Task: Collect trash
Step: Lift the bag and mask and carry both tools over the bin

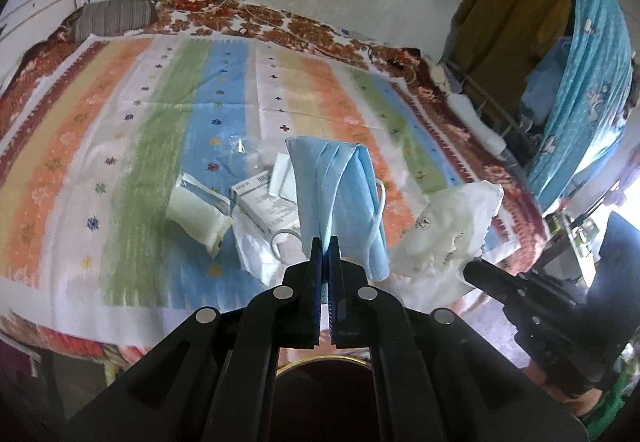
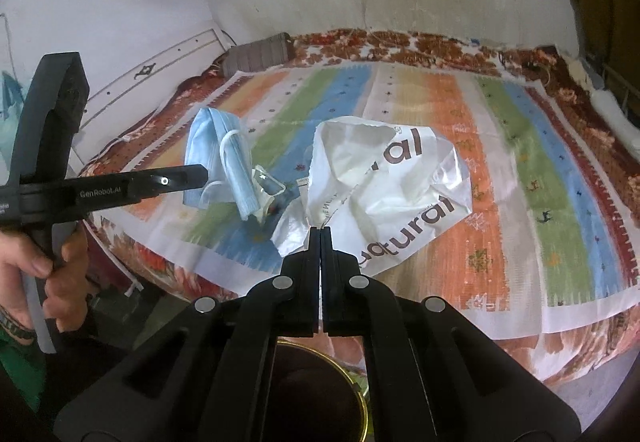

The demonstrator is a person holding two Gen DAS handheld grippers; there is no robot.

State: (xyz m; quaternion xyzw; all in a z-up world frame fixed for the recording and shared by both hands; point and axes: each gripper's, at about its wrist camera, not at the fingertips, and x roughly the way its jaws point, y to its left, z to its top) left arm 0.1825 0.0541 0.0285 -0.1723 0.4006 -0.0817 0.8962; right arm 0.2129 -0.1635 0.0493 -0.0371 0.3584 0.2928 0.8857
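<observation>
The left gripper has its fingers pinching the lower edge of a blue face mask, which hangs lifted above the bed near its front edge, one white ear loop dangling at its side. The right gripper has its fingers pressed onto a crumpled white plastic bag with brown lettering, also held up over the front edge of the bed, just beside the mask. On the striped bedspread behind the mask lie a small white carton, a cream-coloured packet and some clear wrapping, close together near the middle of the front edge. A striped pillow sits at the far left corner. Below both grippers a dark round bin with a gold rim stands on the floor.
</observation>
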